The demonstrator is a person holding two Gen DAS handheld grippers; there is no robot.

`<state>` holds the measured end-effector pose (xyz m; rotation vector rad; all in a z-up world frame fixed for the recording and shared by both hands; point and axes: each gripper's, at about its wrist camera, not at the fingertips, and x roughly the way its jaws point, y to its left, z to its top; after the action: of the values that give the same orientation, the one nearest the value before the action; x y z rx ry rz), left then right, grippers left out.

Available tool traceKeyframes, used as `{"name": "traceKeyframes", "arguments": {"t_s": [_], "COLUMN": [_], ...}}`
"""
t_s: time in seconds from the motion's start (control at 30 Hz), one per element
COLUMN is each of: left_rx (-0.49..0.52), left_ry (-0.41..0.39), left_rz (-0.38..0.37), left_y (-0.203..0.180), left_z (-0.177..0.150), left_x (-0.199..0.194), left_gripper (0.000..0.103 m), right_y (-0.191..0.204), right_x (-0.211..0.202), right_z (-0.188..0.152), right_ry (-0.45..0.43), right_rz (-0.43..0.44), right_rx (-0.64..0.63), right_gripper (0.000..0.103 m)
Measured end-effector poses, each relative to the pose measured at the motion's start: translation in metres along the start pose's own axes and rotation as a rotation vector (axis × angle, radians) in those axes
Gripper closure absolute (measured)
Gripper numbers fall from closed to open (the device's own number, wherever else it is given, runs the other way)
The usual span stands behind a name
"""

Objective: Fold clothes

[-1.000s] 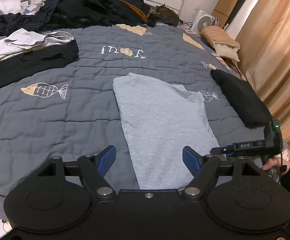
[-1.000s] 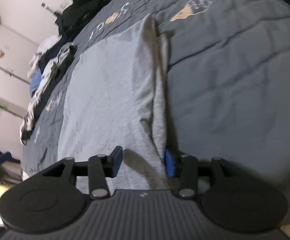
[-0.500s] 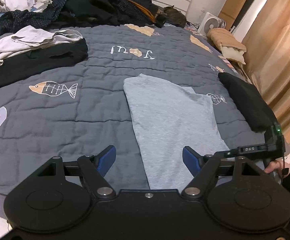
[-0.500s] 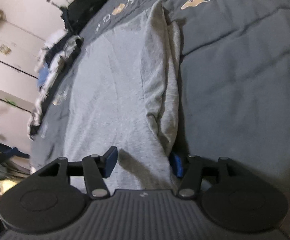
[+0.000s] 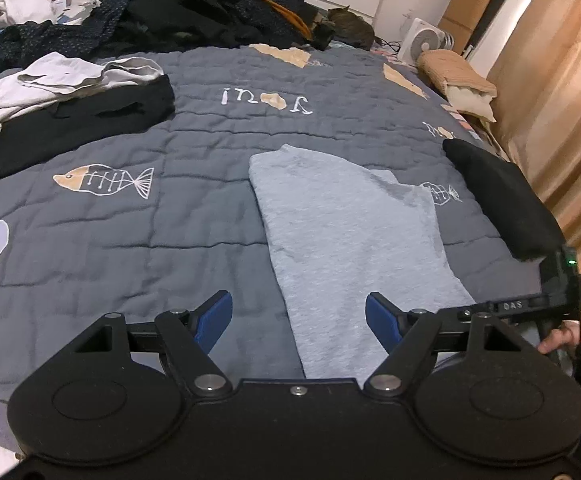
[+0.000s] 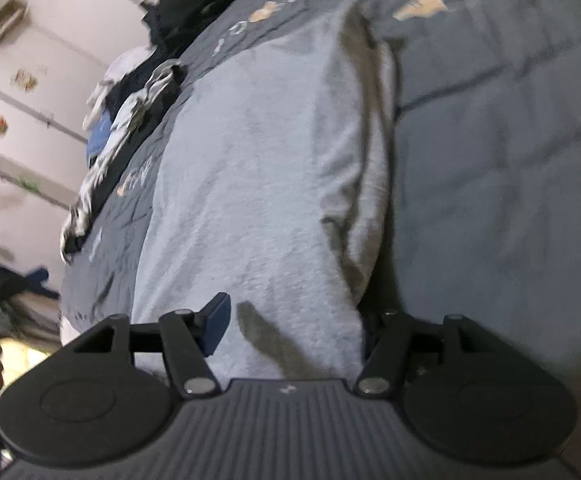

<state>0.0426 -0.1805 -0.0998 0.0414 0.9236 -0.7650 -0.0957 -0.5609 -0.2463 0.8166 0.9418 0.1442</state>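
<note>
We hold our left gripper wide open above the near end of the folded grey garment on the quilt. Our right gripper has just been opening, jaws straddling the garment's edge, gripping nothing.

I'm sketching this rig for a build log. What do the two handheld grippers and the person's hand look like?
Both are black. The left gripper has blue pads on angled fingers, silver pivot bolts and two round discs on its body. The right gripper looks alike, with a ribbed grey-black body; from the left wrist view its frame carries a green light and small white lettering. The hand holding it emerges from a black sleeve.
</note>
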Motion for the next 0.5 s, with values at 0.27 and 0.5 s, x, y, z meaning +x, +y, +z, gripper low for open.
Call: {"name": "traceKeyframes", "arguments": {"t_s": [0.27,0.5], "left_rx": [0.005,0.005], "left_ry": [0.009,0.013], "left_rz": [-0.005,-0.005], "left_y": [-0.003,-0.005], "left_z": [-0.001,-0.001], "left_x": [0.004,0.006], "left_gripper": [0.030,0.030], "right_y": [0.002,-0.011], "right_x": [-0.006,0.007], "right_z": [0.004,0.001], "right_ry": [-0.036,-0.022], "right_rz": [0.056,0.027], "right_rx": [0.088,0.147], "right_gripper": [0.041,0.041]}}
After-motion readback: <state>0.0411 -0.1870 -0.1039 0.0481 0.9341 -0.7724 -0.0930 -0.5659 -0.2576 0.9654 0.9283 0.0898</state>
